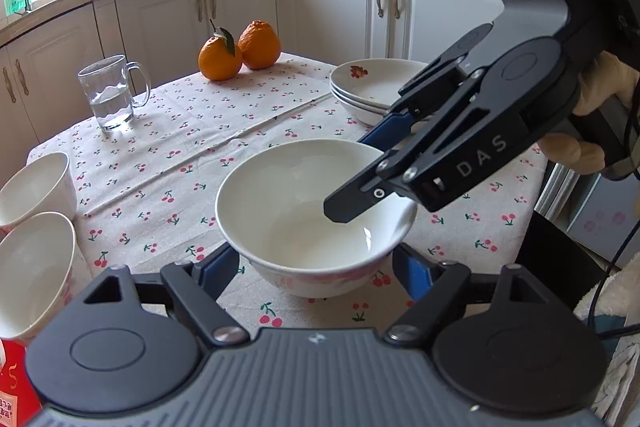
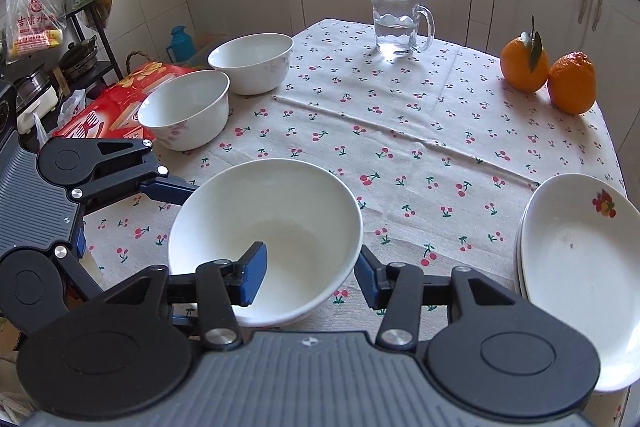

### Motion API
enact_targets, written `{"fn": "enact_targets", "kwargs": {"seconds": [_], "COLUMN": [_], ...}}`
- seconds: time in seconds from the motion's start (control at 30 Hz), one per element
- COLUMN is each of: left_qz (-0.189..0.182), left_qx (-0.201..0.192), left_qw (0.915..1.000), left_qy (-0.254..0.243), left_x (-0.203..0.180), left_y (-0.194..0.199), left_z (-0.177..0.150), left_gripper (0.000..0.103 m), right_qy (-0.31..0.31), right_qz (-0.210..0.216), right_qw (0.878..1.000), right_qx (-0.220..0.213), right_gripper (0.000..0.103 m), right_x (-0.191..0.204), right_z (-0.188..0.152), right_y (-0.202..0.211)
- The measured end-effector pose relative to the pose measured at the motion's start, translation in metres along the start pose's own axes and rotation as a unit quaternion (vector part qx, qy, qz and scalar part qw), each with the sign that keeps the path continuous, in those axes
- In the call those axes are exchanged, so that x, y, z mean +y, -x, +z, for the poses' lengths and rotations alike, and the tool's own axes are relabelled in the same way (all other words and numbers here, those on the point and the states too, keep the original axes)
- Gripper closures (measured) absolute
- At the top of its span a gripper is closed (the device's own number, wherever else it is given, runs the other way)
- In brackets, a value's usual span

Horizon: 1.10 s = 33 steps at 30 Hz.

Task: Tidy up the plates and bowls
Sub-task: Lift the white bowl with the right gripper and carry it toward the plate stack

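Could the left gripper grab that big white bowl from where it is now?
Probably yes: the left gripper is open, fingers either side of the bowl. The right gripper already straddles its rim, though.

We see 1 bowl [image 2: 266, 245] nearest on the table [image 2: 400, 131] | 2 bowls [image 2: 184, 109] side by side behind it to the left | stacked plates [image 2: 576, 275] at right | mug [image 2: 398, 21] at the far edge | 2 oranges [image 2: 548, 77] far right, touching
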State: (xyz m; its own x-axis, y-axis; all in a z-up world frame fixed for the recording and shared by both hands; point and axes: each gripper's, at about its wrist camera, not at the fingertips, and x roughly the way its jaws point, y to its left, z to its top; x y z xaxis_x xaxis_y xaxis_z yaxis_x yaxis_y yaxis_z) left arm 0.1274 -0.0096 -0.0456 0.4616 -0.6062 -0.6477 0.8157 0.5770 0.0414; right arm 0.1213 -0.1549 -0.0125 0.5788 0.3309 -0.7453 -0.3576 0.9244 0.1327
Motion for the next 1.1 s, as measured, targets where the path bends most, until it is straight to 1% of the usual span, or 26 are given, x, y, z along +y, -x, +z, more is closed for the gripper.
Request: {"fn": "enact_targets", "kwargs": {"seconds": [0.37,0.53,0.57,0.6,0.63,0.67,0.7,0.73,0.8,0.93,1.1], "left_qz": [-0.004,-0.002,-0.003,-0.005,-0.007,-0.007,-0.008,-0.007,-0.005,0.006,0.036], "left_qx": [0.003,0.002,0.001,0.001,0.000,-0.001,-0.001,-0.002,0.003,0.009,0.010], "left_qw": [1.0000,1.0000,1.0000,1.0000,0.9999,0.9999,0.9999,0.9999,0.9999,0.9996,0.9984], "left_qy": [0.007,0.006,0.006,0.007,0.008,0.009,0.009,0.009,0.015,0.027,0.043], "left_x": [0.002,0.001,0.001,0.001,0.001,0.001,0.001,0.001,0.002,0.004,0.011], "left_y": [-0.011,-0.011,-0.011,-0.010,-0.009,-0.007,-0.006,-0.004,-0.001,0.013,0.040], "left_z": [0.002,0.001,0.000,0.000,0.000,0.000,-0.001,-0.002,-0.005,-0.013,-0.024], "left_gripper": [0.020,0.019,0.018,0.016,0.013,0.013,0.013,0.013,0.012,0.012,0.012], "right_qy": [-0.002,-0.006,-0.005,-0.004,-0.003,0.001,0.006,0.009,0.012,0.024,0.043], "right_qz": [-0.007,-0.001,0.002,0.005,0.007,0.006,0.002,0.002,0.006,0.000,-0.012], "right_qw": [1.000,1.000,1.000,1.000,1.000,1.000,1.000,1.000,0.999,0.999,0.997], "right_qx": [-0.001,-0.003,-0.004,-0.006,-0.008,-0.014,-0.021,-0.028,-0.034,-0.045,-0.057], "right_gripper": [0.048,0.042,0.041,0.036,0.024,0.017,0.006,0.003,0.003,0.000,0.000], "right_x": [-0.005,-0.006,-0.006,-0.005,-0.004,-0.002,0.000,0.002,0.003,0.009,0.019], "right_z": [0.002,0.001,0.000,0.000,0.000,0.000,0.000,0.001,0.003,0.008,0.014], "right_y": [-0.004,-0.005,-0.005,-0.005,-0.004,-0.003,-0.001,0.000,0.004,0.008,0.011]}}
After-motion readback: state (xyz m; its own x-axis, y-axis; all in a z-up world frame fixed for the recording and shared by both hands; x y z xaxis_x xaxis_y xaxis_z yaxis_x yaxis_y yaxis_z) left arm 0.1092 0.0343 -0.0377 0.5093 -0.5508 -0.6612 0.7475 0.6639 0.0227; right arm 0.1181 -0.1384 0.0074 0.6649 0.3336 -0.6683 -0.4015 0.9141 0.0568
